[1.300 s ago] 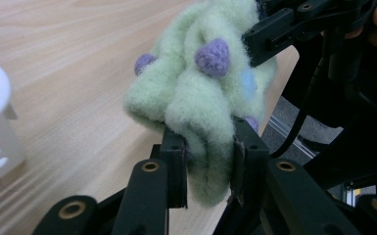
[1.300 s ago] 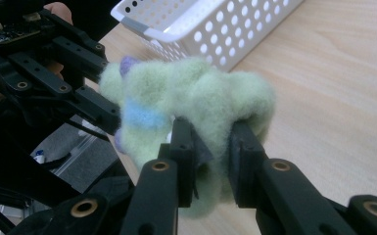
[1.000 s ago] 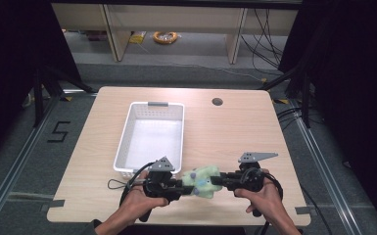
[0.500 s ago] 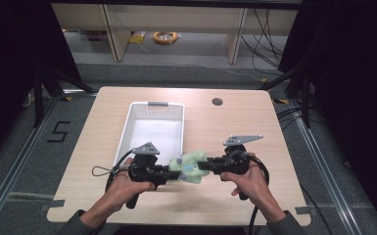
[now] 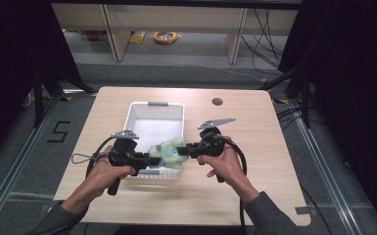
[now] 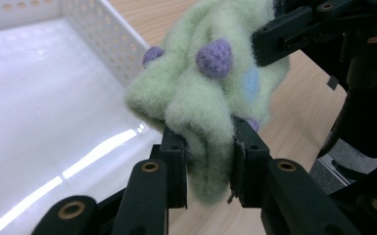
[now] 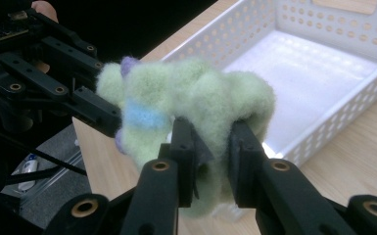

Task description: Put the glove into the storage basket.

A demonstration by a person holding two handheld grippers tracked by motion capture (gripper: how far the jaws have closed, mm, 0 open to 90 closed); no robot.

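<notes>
Grippers (image 5: 169, 155) on fuzzy green plush (image 5: 170, 152)

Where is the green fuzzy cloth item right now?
In the high view the green fuzzy cloth hangs between the left gripper and right gripper, both clamped on it, over the near edge of the white basket.

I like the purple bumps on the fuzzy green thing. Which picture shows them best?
The left gripper view: the purple bumps on the fuzzy green thing are close and sharp. The right gripper view catches one at its edge; the high view is too far away.
</notes>
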